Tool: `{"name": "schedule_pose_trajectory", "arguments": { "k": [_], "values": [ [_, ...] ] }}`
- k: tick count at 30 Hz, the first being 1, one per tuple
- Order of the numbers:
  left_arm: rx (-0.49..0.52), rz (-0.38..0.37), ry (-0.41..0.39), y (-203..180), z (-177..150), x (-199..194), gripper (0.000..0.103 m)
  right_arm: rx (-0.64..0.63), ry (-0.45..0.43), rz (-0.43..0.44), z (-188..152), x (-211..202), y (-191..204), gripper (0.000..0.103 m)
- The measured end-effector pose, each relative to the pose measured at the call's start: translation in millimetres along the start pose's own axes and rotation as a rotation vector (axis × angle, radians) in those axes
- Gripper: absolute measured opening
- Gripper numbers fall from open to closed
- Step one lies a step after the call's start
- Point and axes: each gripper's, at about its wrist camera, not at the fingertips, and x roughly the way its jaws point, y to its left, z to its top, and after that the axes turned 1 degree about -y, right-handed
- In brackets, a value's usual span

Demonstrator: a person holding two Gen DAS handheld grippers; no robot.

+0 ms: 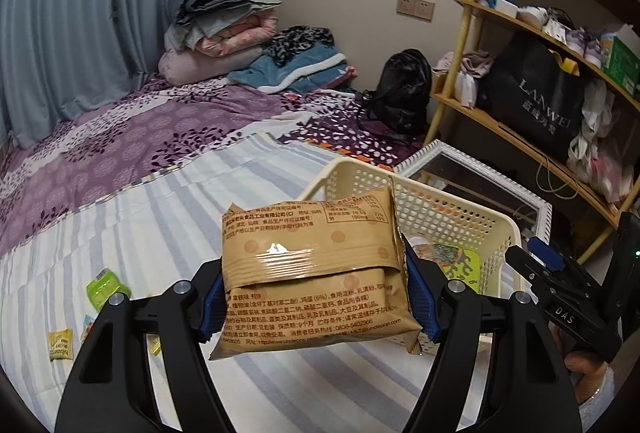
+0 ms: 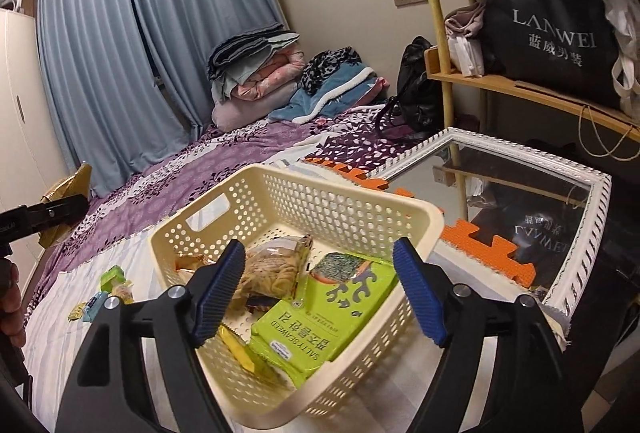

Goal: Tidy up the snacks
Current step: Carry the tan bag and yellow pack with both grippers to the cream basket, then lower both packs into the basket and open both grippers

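While the left gripper (image 1: 316,297) clamps one brown packet (image 1: 312,273), the right gripper (image 2: 320,293) gapes over one basket (image 2: 424,217) at twelve o'clock.

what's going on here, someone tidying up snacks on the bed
Yes. A person holds tongs in each hand over a bed. The left tongs are shut on a brown snack pack, held up near a cream basket. The right tongs are open and empty above the basket, which already holds a green seaweed pack, a clear snack bag and a few smaller packets. Some small snacks lie loose on the bed beside it.
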Motion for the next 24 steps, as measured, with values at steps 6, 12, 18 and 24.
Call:
{"name": "schedule_pose_trajectory", "arguments": {
  "k": [6,12,18,24],
  "values": [
    [0.050,-0.037,0.016,-29.0,5.4,15.2,0.074,0.014,-0.015,-0.009,4.0,-4.0,-13.6,0.079],
    [0.107,-0.054,0.017,-53.8,9.4,23.6,0.074,0.031,-0.017,-0.020,5.5,-5.6,-23.7,0.079],
    [0.133,-0.070,0.027,-67.4,9.1,29.0,0.085,0.037,-0.020,-0.021,6.0,-7.1,-25.5,0.079],
    [0.149,-0.070,0.040,-72.7,6.3,30.1,0.091,0.038,-0.018,-0.024,5.7,-7.6,-25.9,0.079]
  ]
}}
